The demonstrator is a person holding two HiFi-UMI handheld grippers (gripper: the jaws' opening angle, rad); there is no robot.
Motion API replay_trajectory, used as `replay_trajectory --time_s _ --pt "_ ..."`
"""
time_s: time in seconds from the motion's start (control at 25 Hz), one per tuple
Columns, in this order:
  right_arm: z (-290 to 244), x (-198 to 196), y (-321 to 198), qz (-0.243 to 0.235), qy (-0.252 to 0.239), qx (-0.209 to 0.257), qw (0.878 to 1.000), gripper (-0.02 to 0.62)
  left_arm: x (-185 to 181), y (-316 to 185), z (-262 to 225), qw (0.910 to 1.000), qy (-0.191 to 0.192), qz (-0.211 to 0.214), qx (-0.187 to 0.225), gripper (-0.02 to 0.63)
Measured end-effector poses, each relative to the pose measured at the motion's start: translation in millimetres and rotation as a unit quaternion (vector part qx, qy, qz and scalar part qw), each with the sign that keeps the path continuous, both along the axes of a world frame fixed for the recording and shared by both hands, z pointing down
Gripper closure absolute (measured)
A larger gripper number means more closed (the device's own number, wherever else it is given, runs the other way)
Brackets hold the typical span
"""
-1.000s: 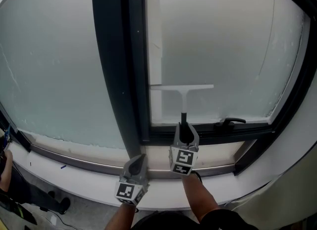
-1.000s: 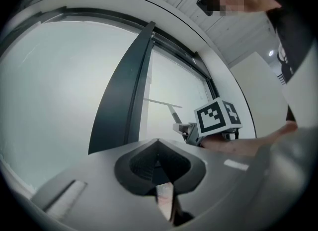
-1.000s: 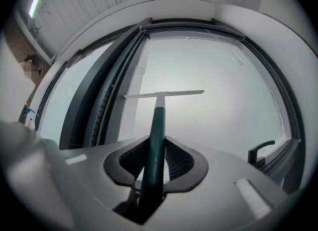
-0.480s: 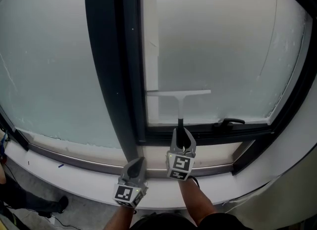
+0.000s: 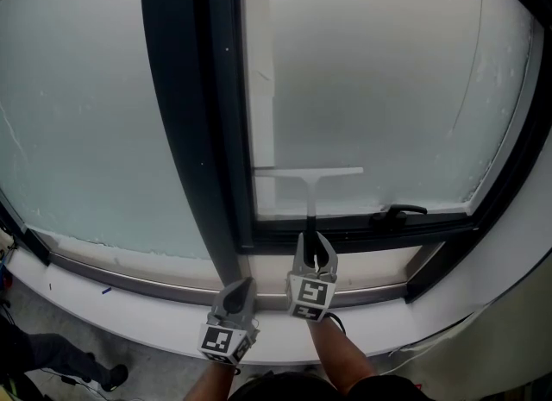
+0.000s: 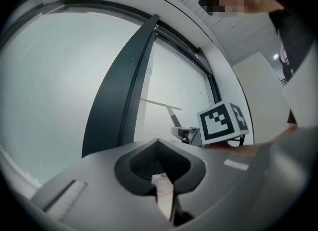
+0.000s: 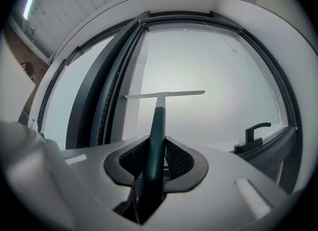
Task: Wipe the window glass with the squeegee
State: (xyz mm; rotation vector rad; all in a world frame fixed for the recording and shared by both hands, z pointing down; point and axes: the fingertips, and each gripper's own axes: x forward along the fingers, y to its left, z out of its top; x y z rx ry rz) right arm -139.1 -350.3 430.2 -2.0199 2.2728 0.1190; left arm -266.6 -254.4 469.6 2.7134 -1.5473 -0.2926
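A squeegee [image 5: 309, 172] with a white blade and a dark green handle rests flat against the frosted window glass [image 5: 379, 80], low on the right pane. My right gripper [image 5: 314, 248] is shut on its handle, just above the sill. In the right gripper view the squeegee [image 7: 164, 95] runs up from between the jaws, and its blade lies level across the window glass [image 7: 218, 61]. My left gripper [image 5: 239, 292] hangs lower left, near the sill, shut with nothing in it. In the left gripper view the left gripper [image 6: 158, 150] points at the mullion.
A wide dark mullion [image 5: 185, 115] divides the two panes. A black window handle [image 5: 398, 213] sits on the lower frame, right of the squeegee. The white sill [image 5: 129, 300] runs below the frame. A person's shoe [image 5: 108, 379] shows on the floor at lower left.
The squeegee and my right gripper have slid down the glass, the blade now nearer the lower frame. The left gripper has stayed almost in place.
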Motion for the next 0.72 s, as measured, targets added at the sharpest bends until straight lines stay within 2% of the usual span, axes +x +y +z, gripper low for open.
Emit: replay_trajectory --time_s 0.36,0.72 --pt "14 -1 1 0.004 -0.001 -0.02 1.0 0.5 -3 -1 16 0.9998 -0.01 0.003 -0.015 0.607" --pt "35 -1 4 0.007 0.004 -0.038 0.999 0.5 -1 -4 16 0.9997 -0.024 0.005 -0.006 0.607"
